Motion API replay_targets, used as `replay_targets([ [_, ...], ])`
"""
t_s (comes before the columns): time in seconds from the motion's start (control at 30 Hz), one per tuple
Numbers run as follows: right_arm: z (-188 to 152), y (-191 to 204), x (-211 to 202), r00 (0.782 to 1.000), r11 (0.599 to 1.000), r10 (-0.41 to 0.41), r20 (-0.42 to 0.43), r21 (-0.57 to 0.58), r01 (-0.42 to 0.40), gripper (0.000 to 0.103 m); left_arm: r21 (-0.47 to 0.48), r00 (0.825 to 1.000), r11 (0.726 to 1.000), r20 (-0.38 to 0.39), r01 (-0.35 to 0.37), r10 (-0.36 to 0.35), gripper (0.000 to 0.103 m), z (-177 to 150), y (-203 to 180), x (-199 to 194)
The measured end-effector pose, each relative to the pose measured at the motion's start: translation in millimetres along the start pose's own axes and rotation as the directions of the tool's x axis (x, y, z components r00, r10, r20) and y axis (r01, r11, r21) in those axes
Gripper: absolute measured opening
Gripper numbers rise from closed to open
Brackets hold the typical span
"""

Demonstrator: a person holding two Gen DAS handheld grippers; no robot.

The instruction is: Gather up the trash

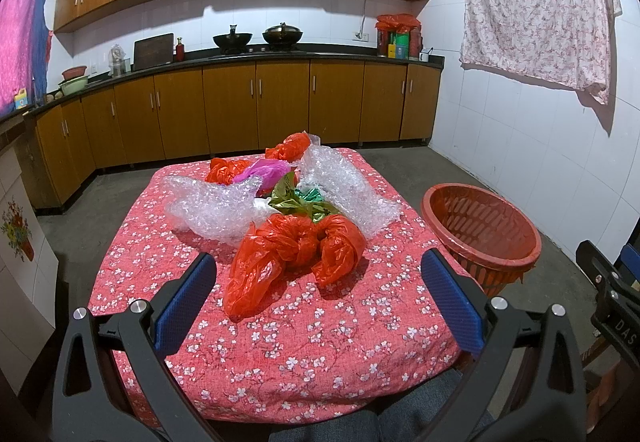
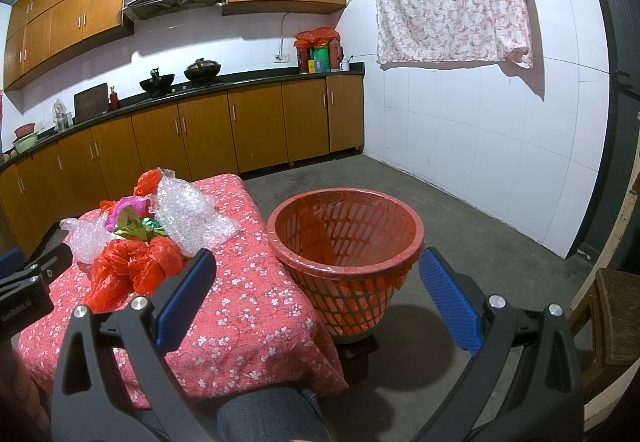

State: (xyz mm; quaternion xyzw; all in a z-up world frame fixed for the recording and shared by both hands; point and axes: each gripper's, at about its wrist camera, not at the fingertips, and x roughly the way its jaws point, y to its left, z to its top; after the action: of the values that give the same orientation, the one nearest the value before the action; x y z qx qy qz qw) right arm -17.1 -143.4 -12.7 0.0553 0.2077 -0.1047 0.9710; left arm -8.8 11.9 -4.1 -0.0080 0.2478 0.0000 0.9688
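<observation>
Floral tablecloth [image 1: 280,342] under plastic bags [image 1: 296,254], concrete floor [image 2: 460,217], wooden cabinets [image 1: 256,105]

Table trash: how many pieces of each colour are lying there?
Red bags: 3, near, back left, far
Clear bubble wrap: 2, left, right
Pink bag: 1
Green bag: 1
Total: 7, all on the table; the basket holds none of them.
</observation>
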Motion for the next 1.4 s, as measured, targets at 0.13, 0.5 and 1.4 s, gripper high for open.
replay_targets([
  [0.13,-0.2,-0.5,-0.1,1.0,1.0,0.0,0.0,0.0,0.0,0.099,-0.001,1.0,1.0,-0.001,0.0,0.0,0.101,-1.1,1.8,-0.8],
  [0.5,-1.2,-2.3,8.1,1.0,1.0,0.002,-0.023,0.011,-0.002,0.099,-0.027,1.0,1.0,-0.009,-0.008,0.008,0.101,-5.6,16.5,1.2],
  [1.4,9.1,128.5,139.5,0.942,0.956,0.267,-0.203,-0.069,-0.285,0.08,-0.148,0.978,0.97,-0.106,-0.195,0.18,0.101,-11.8,115.9,74.0],
])
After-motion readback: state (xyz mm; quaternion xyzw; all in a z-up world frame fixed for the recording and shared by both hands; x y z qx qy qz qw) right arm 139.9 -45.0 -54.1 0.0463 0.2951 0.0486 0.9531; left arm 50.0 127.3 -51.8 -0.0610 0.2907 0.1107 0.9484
